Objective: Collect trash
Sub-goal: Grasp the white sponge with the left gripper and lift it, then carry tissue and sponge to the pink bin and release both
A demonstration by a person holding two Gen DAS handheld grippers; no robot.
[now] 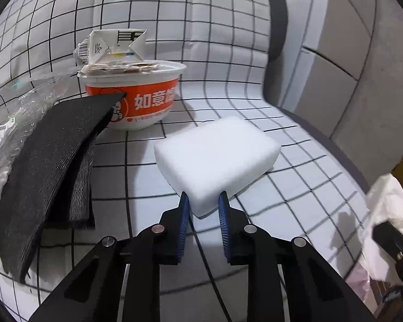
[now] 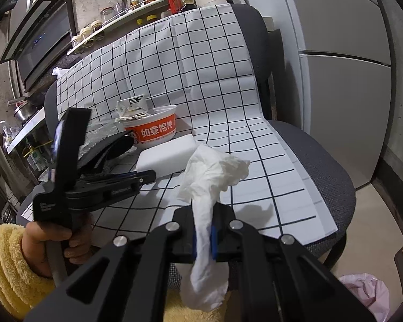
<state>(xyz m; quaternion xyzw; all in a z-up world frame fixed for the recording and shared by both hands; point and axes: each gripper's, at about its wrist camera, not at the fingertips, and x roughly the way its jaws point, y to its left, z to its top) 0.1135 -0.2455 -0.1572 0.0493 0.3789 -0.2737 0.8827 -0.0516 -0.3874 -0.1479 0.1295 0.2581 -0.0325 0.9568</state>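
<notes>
Left wrist view, left tool (image 1: 204,197) pinching white foam block (image 1: 217,155), right tool (image 2: 204,237) clamping crumpled tissue (image 2: 212,177)

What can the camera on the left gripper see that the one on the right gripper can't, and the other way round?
Only the left wrist view shows the left gripper from behind, its blue pads pressing a corner of the white foam block.

Only the right wrist view shows the right gripper shut on a crumpled tissue, the hand in a yellow sleeve, the kitchen shelf and a pink bag on the floor.

Both show the orange noodle bowl, the black fabric and the checked cloth over the chair.
</notes>
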